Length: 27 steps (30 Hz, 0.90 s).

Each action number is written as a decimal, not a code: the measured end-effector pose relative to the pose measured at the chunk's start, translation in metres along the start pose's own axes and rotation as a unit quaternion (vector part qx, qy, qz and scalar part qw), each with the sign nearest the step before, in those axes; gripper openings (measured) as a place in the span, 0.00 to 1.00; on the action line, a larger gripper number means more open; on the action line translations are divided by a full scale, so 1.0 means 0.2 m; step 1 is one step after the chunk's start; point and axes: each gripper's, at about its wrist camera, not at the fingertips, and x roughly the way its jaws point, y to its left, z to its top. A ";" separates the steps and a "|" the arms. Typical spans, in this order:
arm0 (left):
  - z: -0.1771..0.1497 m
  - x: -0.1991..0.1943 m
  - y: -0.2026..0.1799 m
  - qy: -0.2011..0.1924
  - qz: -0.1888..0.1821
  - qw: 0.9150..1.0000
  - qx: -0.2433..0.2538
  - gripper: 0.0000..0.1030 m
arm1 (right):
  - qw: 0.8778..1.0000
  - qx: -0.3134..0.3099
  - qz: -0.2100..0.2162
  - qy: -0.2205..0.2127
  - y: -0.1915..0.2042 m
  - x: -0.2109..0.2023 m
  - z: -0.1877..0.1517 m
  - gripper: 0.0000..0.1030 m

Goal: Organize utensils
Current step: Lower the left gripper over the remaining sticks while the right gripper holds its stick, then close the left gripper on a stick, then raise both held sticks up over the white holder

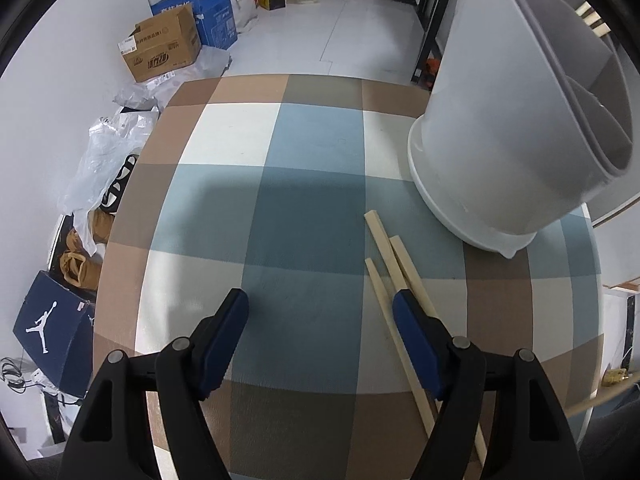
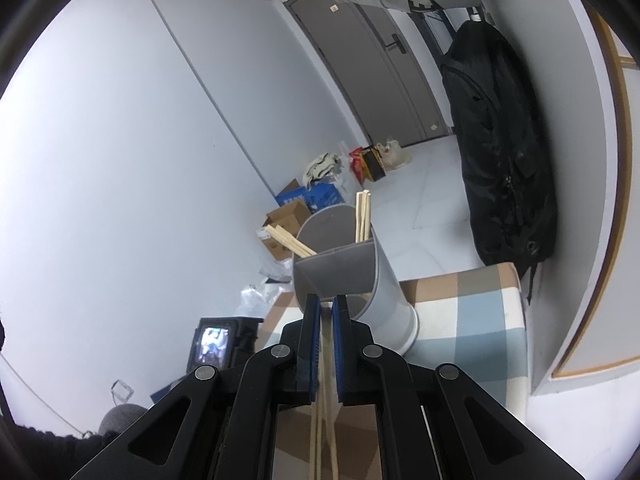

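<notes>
Three wooden chopsticks (image 1: 382, 240) lie loose on the checked tablecloth (image 1: 304, 208), and their near ends run under the right finger of my left gripper (image 1: 318, 298). That gripper hangs open above the cloth with nothing between its pads. A grey-white divided utensil holder (image 1: 480, 152) stands to the upper right of it. In the right wrist view my right gripper (image 2: 326, 304) is shut on a few thin chopsticks (image 2: 320, 420), just in front of the holder (image 2: 384, 276). Other chopsticks (image 2: 362, 216) stand in two of its compartments.
The table's left edge drops to a floor with cardboard boxes (image 1: 164, 48), plastic bags (image 1: 104, 160) and a blue shoe box (image 1: 52, 328). A black backpack (image 2: 500, 152) hangs beside the table's far right corner. A small lit screen (image 2: 212, 344) sits low on the left.
</notes>
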 end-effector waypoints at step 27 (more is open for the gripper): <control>0.00 -0.34 -0.04 -0.116 -0.068 0.991 0.005 0.00 | 1.000 -0.008 -0.016 -0.009 0.00 -0.05 0.00 0.05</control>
